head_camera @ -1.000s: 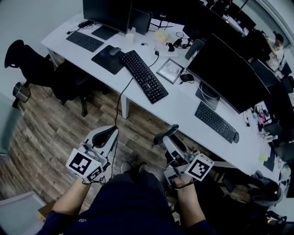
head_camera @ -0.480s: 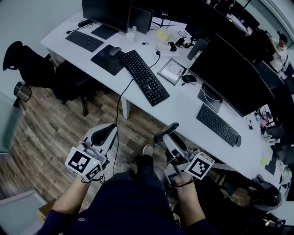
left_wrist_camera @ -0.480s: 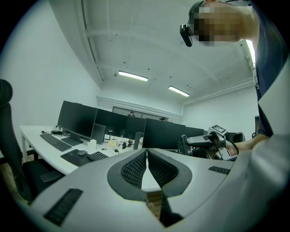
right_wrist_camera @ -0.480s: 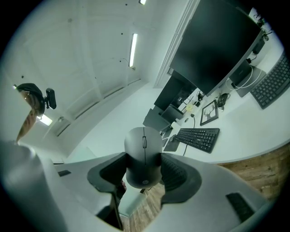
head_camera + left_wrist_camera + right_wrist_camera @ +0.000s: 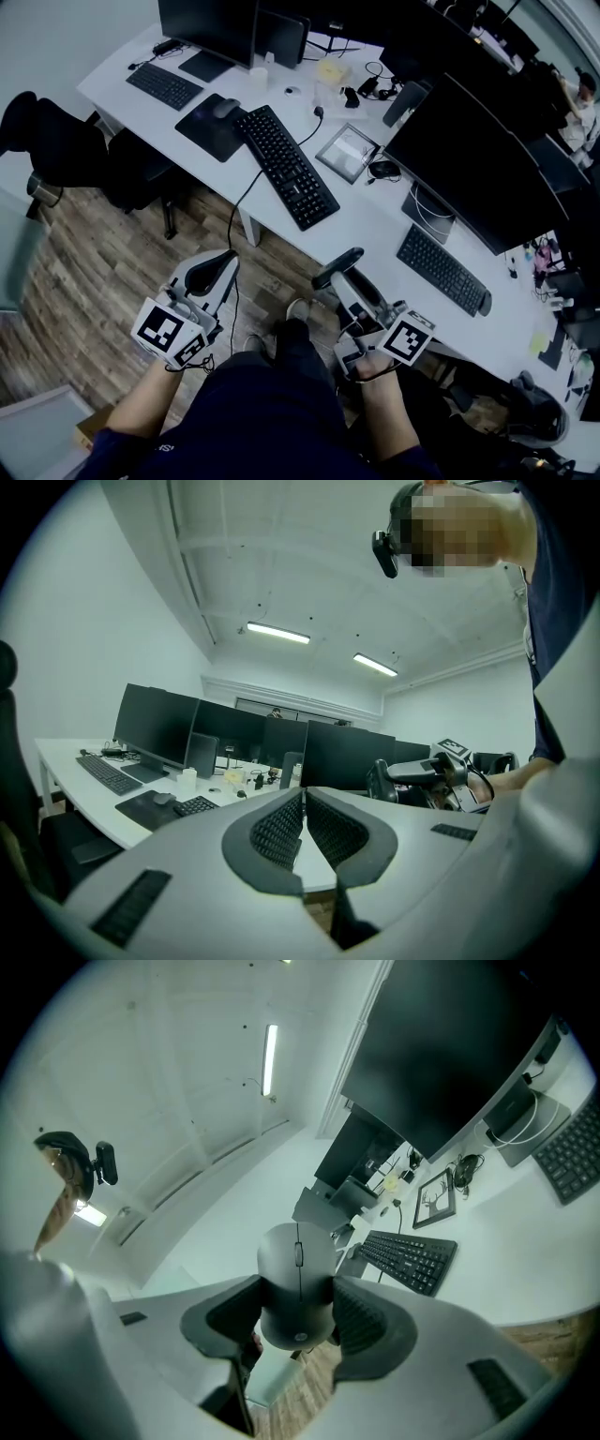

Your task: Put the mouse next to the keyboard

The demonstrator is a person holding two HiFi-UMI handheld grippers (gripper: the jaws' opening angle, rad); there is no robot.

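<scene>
As right gripper (image 5: 298,1299) clasps mouse (image 5: 297,1258), seemingly centred

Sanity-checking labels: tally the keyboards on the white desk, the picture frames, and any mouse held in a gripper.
Keyboards: 3
Picture frames: 1
Mouse in the right gripper: 1
Total: 5

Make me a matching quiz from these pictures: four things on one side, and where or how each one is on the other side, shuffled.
Things:
1. mouse
2. left hand-held gripper
3. keyboard
4. framed picture

Places or states:
A. flat on the desk, between keyboard and big monitor
B. shut, nothing between its jaws
C. gripped by the right hand-held gripper
D. on the desk between mouse pad and framed picture

Pairs: 1-C, 2-B, 3-D, 4-A
</scene>
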